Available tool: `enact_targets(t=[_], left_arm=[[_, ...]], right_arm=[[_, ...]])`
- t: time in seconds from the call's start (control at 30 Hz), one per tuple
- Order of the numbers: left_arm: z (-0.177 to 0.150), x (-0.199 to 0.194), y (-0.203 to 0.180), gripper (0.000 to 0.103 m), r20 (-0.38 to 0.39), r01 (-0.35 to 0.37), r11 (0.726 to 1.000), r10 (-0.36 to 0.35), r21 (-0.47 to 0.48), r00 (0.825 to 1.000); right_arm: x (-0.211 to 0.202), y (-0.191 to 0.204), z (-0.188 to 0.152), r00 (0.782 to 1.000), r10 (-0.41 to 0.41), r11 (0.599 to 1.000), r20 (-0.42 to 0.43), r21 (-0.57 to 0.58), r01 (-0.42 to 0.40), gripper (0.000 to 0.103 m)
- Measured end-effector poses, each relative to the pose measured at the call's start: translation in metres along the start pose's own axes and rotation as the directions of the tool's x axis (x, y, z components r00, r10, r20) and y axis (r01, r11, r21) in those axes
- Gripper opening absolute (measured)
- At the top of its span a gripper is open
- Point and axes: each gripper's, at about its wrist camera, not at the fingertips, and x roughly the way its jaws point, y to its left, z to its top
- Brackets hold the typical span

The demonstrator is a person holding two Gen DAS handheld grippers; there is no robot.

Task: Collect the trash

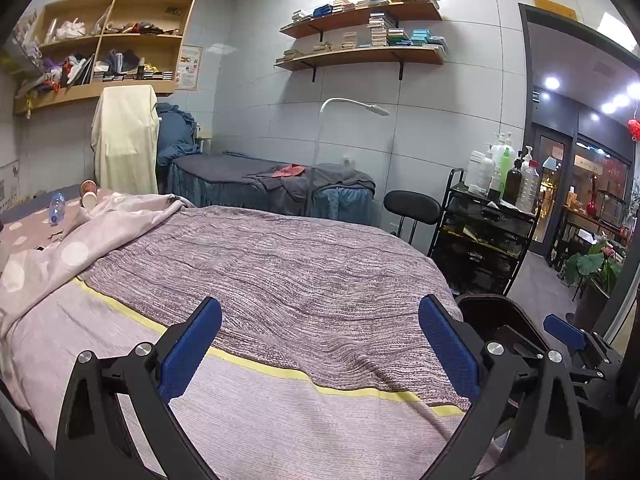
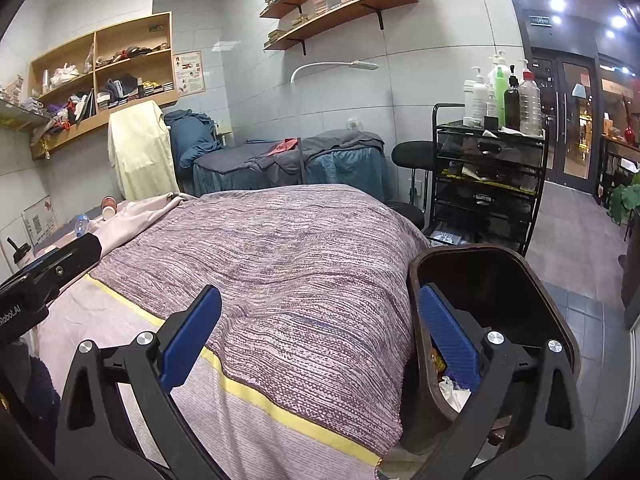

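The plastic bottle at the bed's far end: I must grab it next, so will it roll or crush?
The plastic bottle lies on its side on soft bedding, so a nudge probably rolls it. It looks clear and seemingly empty: likely light, thin-walled, easily dented.

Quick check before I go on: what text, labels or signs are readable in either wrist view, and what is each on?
"Robot.AI", start cut off: on the left gripper body, right wrist view.
Wall poster: red figures, print too small to read.
Door sign: blurred.
Cart bottles: labels unreadable.
QR sheet: unreadable.
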Motion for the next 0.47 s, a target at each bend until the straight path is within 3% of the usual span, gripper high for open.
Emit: enact_targets(t=[0.47], left_arm=[[-0.0008, -0.0004, -0.0009, 0.097, -0.01, -0.007, 1.0, 0.007, 0.0, 1.0]], right_arm=[[0.002, -0.0013, -0.0018, 1.0, -0.003, 1.0, -0.005, 0.007, 0.003, 0.097]])
